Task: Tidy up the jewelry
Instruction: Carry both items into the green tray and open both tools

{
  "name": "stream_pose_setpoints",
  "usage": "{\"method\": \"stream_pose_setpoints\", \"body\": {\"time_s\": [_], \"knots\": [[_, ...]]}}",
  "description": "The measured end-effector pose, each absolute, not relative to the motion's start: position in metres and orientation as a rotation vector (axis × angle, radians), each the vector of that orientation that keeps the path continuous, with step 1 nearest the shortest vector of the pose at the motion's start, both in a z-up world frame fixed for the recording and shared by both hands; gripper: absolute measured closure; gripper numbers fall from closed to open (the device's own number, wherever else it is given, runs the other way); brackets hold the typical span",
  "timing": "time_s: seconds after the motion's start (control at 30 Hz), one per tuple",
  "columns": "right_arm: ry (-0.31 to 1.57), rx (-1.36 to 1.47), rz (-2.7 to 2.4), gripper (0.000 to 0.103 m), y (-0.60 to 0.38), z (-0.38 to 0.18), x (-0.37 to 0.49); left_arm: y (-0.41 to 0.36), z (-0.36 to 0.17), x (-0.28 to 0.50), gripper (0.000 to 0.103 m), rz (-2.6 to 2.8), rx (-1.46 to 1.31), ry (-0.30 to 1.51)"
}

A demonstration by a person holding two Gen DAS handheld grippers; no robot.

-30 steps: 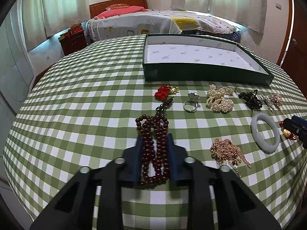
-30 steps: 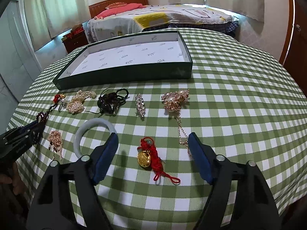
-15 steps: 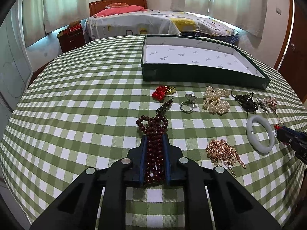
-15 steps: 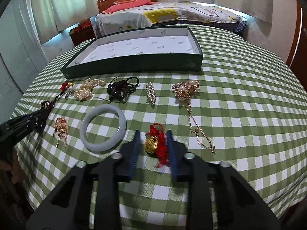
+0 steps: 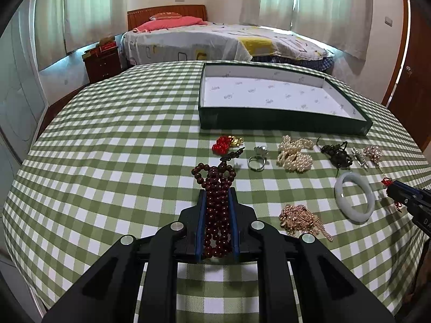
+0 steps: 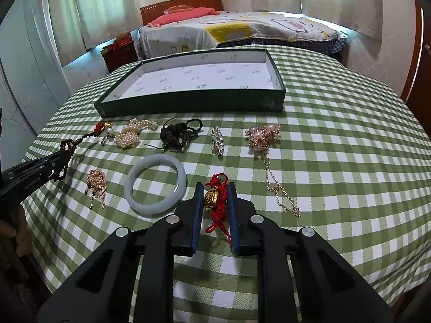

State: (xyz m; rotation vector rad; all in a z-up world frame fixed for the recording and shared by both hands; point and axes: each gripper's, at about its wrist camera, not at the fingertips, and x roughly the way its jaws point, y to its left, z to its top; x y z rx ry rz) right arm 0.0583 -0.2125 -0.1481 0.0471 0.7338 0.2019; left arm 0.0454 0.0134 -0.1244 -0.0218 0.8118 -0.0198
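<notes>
Both tongs are clenched on jewelry at the near edge of the worktop. Left tongs (image 5: 217,202) grip the dark red bead strand (image 5: 217,215) along its length, its loops and tassel trailing forward on the cloth. Right tongs (image 6: 214,196) are closing the last bit on the red-cord gold charm (image 6: 212,197), which sits between the blue pads with its cord tail hanging loose underneath.

To do this step well, I judge each piece should be lifted straight up until its trailing end clears the cloth, so the bead loops do not drag the silver ring (image 5: 257,161) and the cord does not snag the white jade bangle (image 6: 156,184) just beside it. Then carry both over the wall of the green tray (image 6: 188,102), which looks empty, towards the far edge, and lower before letting go.

Counting the pieces still lying loose, nearest first: one rose-gold chain heap (image 6: 96,184), one bangle, one gold chain with a pearl cluster (image 6: 262,137), one crystal brooch (image 6: 217,140), one black cord tangle (image 6: 175,134), one pearl strand (image 6: 132,133), one ring and one small red-and-gold charm (image 5: 226,143). That makes eight loose, two held, and one tray.
</notes>
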Motion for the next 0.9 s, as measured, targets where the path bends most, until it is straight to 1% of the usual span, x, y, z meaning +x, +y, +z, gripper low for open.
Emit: {"method": "stream_pose_setpoints", "body": {"time_s": [0.23, 0.43, 0.73, 0.9], "knots": [[0.683, 0.049, 0.211, 0.086, -0.209, -0.131, 0.055, 0.014, -0.109, 0.043, 0.087, -0.027, -0.052, 0.781], [0.628, 0.052, 0.224, 0.086, -0.207, -0.107, 0.064, 0.011, -0.081, 0.052, 0.087, -0.036, -0.061, 0.723], [0.518, 0.045, 0.214, 0.086, -0.21, -0.063, 0.113, -0.002, -0.048, 0.107, 0.087, -0.071, -0.05, 0.644], [0.501, 0.055, 0.216, 0.086, -0.216, -0.055, 0.16, -0.006, -0.046, 0.15, 0.087, -0.088, -0.081, 0.653]]}}
